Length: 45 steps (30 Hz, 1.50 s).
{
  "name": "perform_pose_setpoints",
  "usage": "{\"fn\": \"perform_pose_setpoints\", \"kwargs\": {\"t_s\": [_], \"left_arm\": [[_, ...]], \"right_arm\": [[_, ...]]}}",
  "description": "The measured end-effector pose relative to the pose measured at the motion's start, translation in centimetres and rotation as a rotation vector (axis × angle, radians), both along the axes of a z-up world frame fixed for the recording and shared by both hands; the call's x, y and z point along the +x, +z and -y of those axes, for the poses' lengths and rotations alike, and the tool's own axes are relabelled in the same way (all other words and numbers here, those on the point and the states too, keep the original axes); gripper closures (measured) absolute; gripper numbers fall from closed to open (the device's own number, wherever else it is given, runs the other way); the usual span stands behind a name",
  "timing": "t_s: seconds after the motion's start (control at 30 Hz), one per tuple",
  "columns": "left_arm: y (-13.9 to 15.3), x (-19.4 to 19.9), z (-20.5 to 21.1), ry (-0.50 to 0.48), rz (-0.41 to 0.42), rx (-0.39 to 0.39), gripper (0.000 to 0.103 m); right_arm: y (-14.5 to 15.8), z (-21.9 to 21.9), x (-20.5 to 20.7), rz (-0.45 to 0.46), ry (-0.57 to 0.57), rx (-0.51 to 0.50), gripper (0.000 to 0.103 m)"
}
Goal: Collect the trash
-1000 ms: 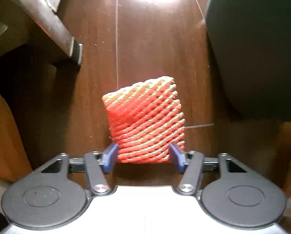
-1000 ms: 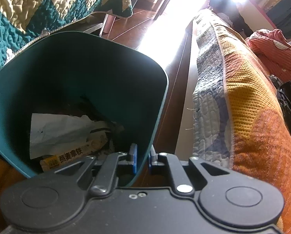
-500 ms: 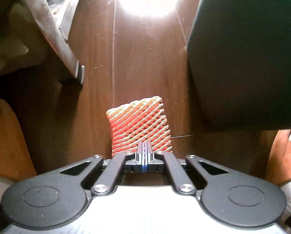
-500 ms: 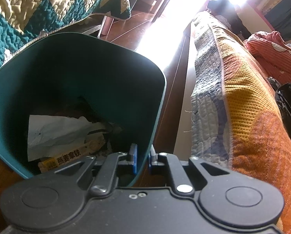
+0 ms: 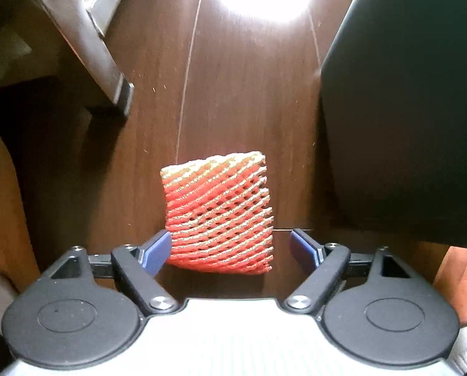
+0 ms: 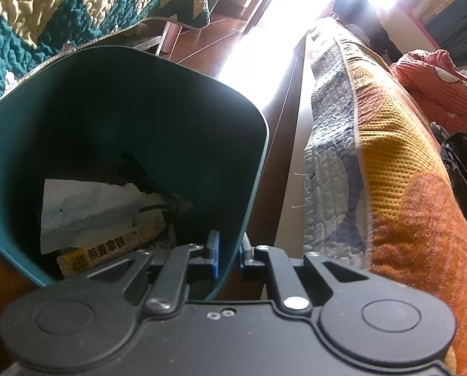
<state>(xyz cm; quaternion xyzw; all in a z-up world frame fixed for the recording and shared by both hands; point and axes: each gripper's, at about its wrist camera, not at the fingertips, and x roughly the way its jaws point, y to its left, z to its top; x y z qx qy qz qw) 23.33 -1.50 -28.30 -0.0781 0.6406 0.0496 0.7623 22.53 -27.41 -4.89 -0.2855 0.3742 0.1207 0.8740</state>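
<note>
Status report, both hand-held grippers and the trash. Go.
Left hand-held gripper open, just opened, astride red foam net on floor. Right hand-held gripper shut on green bin rim. Nothing blocking.

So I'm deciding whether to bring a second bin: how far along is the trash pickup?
Partly done. The teal bin already holds crumpled paper and a snack wrapper, and the right gripper is clamped on its rim. The red foam net lies on the floor between the jaws of the left gripper, which have just been opening and do not grip it. It remains to be binned.
</note>
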Motion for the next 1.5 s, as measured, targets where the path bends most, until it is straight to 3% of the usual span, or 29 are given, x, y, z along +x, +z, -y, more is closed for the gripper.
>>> {"fn": "perform_pose_setpoints", "kwargs": {"t_s": [0.17,0.33,0.43,0.6,0.67,0.77,0.93,1.1,1.2,1.5], "left_arm": [[-1.9,0.5,0.4,0.006,-0.034,0.019,0.020],[-2.0,0.6,0.8,-0.020,-0.019,0.057,0.025],[-1.8,0.5,0.4,-0.008,-0.013,0.067,0.037],[-1.2,-0.1,-0.9,0.013,-0.004,0.103,0.076],[-0.8,-0.4,-1.6,0.016,0.001,0.087,0.082],[0.6,-1.3,-2.3,0.003,0.015,0.084,0.083],[5.4,-2.9,0.4,-0.138,0.045,0.112,0.083],[13.6,-6.1,2.6,-0.331,0.148,0.033,0.083],[18.1,-8.2,2.2,-0.360,0.187,-0.036,0.083],[27.9,-11.3,3.6,-0.427,0.360,-0.120,0.083]], "right_arm": [[0.0,0.0,0.0,-0.004,-0.003,0.003,0.093],[0.0,0.0,0.1,-0.003,-0.004,0.005,0.093],[0.1,-0.1,0.1,-0.001,-0.002,0.005,0.093],[0.1,-0.1,0.0,0.002,0.000,0.003,0.093],[0.1,-0.1,0.0,0.002,-0.001,0.003,0.093],[0.1,0.0,0.1,0.003,-0.006,0.004,0.093],[-0.1,0.1,0.2,0.005,-0.015,0.004,0.092],[0.2,-0.3,-0.1,0.020,0.001,0.010,0.093],[0.5,-1.0,-0.7,0.043,0.036,0.000,0.094],[1.2,-3.3,-1.7,0.097,0.102,-0.045,0.094]]}}
